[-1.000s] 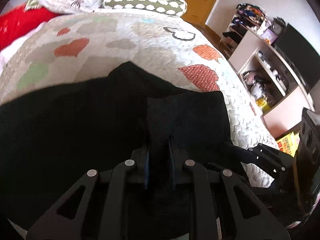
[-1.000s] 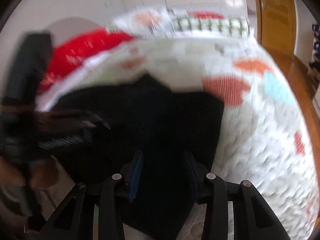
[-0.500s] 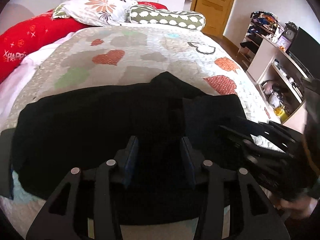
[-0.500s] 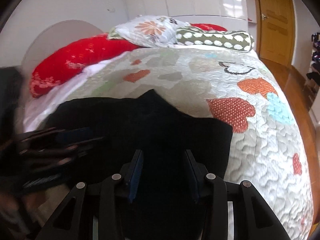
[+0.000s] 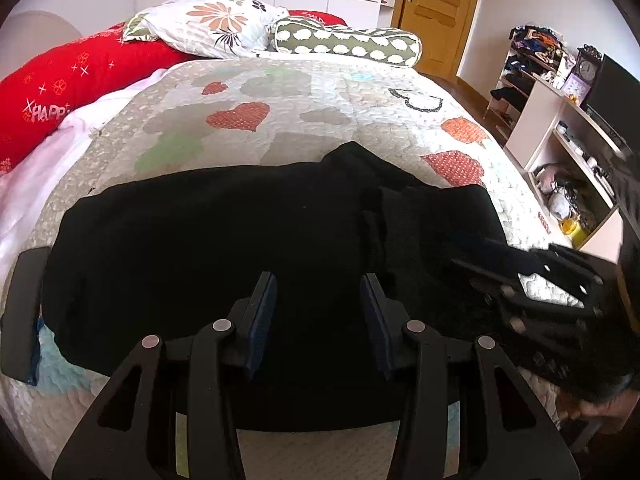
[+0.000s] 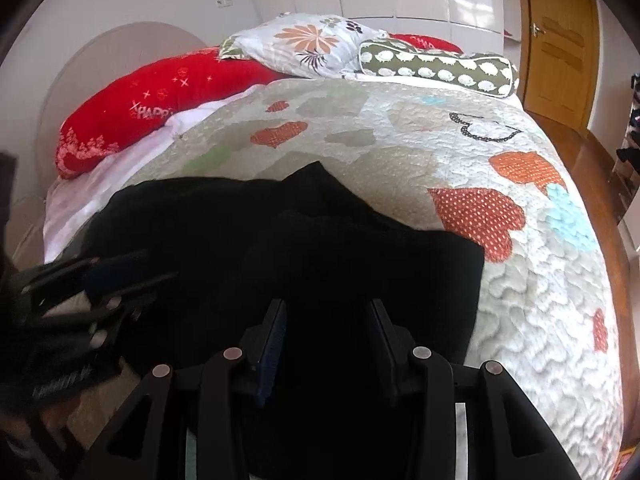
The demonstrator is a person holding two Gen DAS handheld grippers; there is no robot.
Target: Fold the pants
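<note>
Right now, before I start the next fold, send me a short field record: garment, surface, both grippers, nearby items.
garment: black fabric pants, lying in a wide band across the near part of the bed, a folded layer on their right side
surface: quilted bedspread with heart patches
left gripper: open, above the pants, nothing between its pads
right gripper: open, above the pants, nothing gripped
pillows: red bolster, floral pillow, green patterned bolster at the far end
</note>
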